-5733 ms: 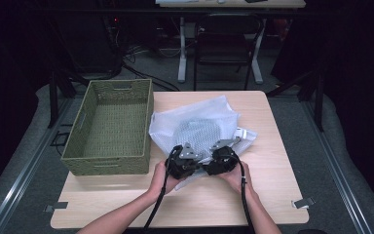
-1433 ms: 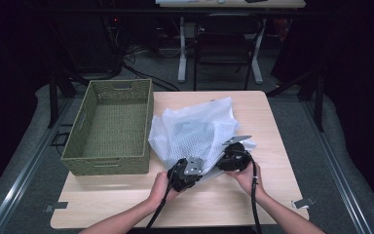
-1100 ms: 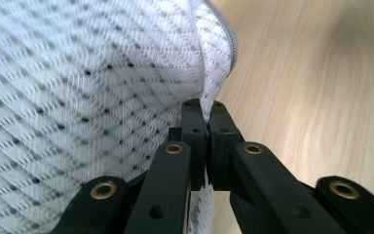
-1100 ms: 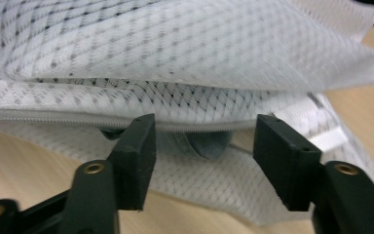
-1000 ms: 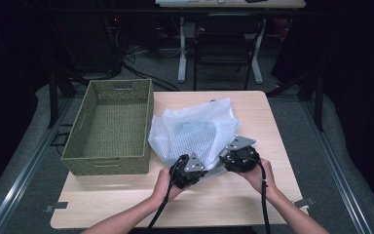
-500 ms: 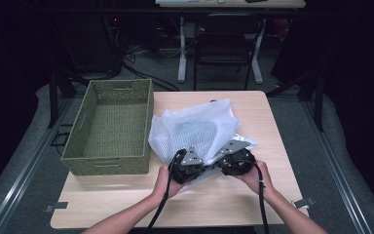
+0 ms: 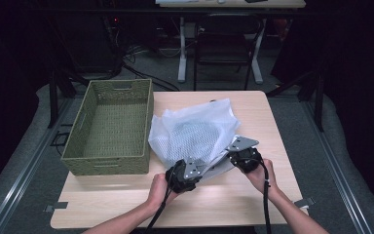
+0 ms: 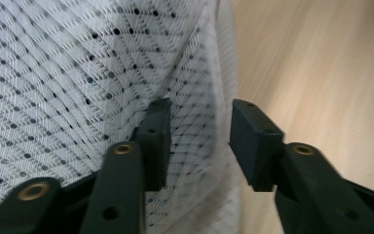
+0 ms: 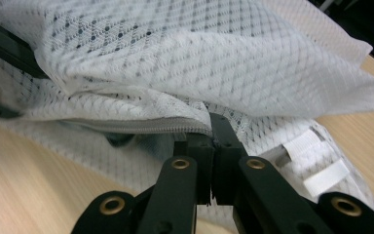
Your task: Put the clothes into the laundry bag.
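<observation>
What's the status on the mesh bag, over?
Left gripper jaws just opened, mesh bag edge loose between them. Right gripper just shut at the zipper end. Bag on table, beside basket. Nothing in the way.

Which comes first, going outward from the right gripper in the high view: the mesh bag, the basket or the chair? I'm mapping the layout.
1. Mesh bag: right at the right gripper, its edge between the jaws.
2. Basket: farther off, at the table's left side.
3. Chair: farthest, on the floor beyond the table's far edge.
</observation>
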{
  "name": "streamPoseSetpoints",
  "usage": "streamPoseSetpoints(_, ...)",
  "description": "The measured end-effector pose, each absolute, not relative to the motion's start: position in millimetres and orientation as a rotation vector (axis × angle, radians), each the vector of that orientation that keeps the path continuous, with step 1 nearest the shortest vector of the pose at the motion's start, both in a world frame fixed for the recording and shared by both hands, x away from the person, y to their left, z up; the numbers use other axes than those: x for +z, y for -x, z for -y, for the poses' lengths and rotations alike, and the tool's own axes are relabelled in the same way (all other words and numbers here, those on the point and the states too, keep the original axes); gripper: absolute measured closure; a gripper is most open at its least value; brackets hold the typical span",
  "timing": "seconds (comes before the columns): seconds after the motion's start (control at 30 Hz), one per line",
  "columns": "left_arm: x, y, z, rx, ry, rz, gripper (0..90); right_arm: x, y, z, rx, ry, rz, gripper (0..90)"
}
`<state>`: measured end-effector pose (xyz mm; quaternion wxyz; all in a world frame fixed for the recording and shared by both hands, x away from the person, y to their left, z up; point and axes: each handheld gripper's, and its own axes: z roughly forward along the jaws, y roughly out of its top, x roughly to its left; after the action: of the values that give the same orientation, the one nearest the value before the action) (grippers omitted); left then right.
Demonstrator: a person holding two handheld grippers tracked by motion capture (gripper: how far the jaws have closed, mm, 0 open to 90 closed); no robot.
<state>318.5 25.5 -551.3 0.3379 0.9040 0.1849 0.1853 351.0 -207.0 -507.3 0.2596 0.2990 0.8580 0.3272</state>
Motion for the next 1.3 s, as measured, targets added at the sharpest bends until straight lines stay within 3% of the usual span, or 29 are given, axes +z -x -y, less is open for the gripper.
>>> streamPoseSetpoints(0.07,-553,-318,-22,0.495,-2.369,-0.479,67.7,-508,-350,207,0.868,-0.802,-2.328,89.1)
streamPoseSetpoints(0.17,-557,-319,-20,0.517,-2.383,-0.454,87.4,-511,-350,211,0.816,-0.819,-2.359,89.3)
streamPoseSetpoints(0.2,-558,-320,-21,0.515,-2.392,-0.455,90.0,-516,-349,214,0.786,-0.846,-2.392,89.3)
streamPoseSetpoints(0.5,-568,-326,-38,0.429,-2.48,-0.444,90.0,-543,-323,210,0.639,-0.842,-2.584,89.5)
streamPoseSetpoints(0.63,-568,-330,-41,0.388,-2.482,-0.469,89.7,-553,-335,206,0.586,-0.868,-2.635,88.7)
streamPoseSetpoints(0.77,-568,-331,-41,0.367,-2.489,-0.467,84.4,-557,-343,204,0.576,-0.87,-2.656,82.3)
streamPoseSetpoints(0.8,-567,-332,-42,0.336,-2.491,-0.47,84.4,-557,-344,205,0.584,-0.88,-2.661,74.4)
streamPoseSetpoints(0.83,-566,-332,-43,0.293,-2.502,-0.47,77.4,-552,-341,211,0.61,-0.888,-2.675,65.4)
streamPoseSetpoints(0.87,-566,-332,-43,0.293,-2.502,-0.47,75.4,-552,-341,211,0.61,-0.888,-2.675,65.4)
streamPoseSetpoints(1.03,-560,-331,-49,0.243,-2.486,-0.496,65.1,-537,-330,223,0.653,-0.94,-2.675,44.0)
streamPoseSetpoints(1.07,-559,-330,-50,0.236,-2.479,-0.508,57.1,-533,-326,227,0.654,-0.951,-2.675,33.6)
streamPoseSetpoints(1.23,-547,-322,-58,0.226,-2.453,-0.539,44.1,-530,-320,236,0.677,-0.992,-2.669,23.8)
streamPoseSetpoints(1.27,-544,-321,-59,0.225,-2.452,-0.543,38.0,-527,-316,241,0.694,-1.012,-2.662,19.4)
streamPoseSetpoints(1.3,-541,-319,-62,0.224,-2.448,-0.542,38.0,-527,-316,241,0.694,-1.012,-2.662,19.4)
